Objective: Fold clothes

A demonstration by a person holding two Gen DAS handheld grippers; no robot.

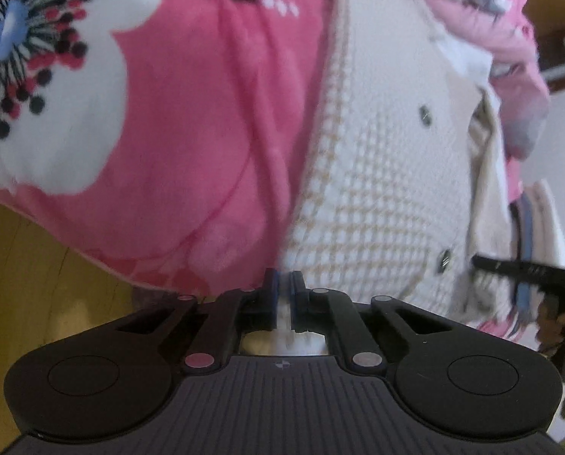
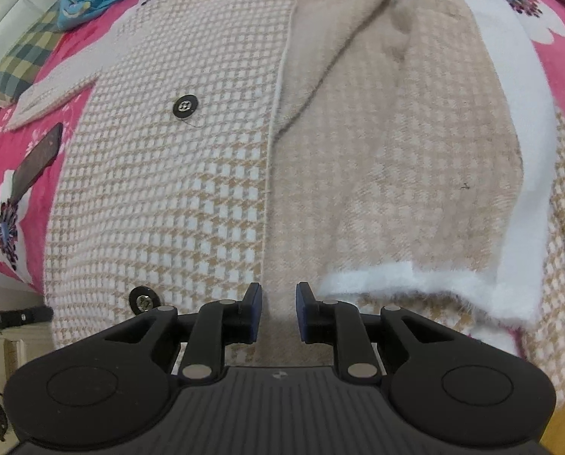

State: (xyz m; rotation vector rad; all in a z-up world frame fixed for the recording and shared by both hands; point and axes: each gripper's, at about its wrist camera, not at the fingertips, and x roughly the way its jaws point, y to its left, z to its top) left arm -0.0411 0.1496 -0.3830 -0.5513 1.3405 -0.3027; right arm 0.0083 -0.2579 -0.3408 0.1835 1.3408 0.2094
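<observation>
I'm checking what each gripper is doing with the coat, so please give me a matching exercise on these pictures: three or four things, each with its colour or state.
Things:
1. left gripper
2. right gripper
3. checked coat
4. floral blanket

States:
A. pink with white flowers
B. open, above the fabric
C. beige and white, dark buttons
D. shut on the hem

Pairs: 1-D, 2-B, 3-C, 4-A

**Left tool clamped, right tool parted**

The left tool (image 1: 284, 295) had its blue pads nearly together, pinching a strip of pale fabric between them. The right tool (image 2: 278, 313) held its fingers parted with nothing between them, hovering low and pointing forward.
</observation>
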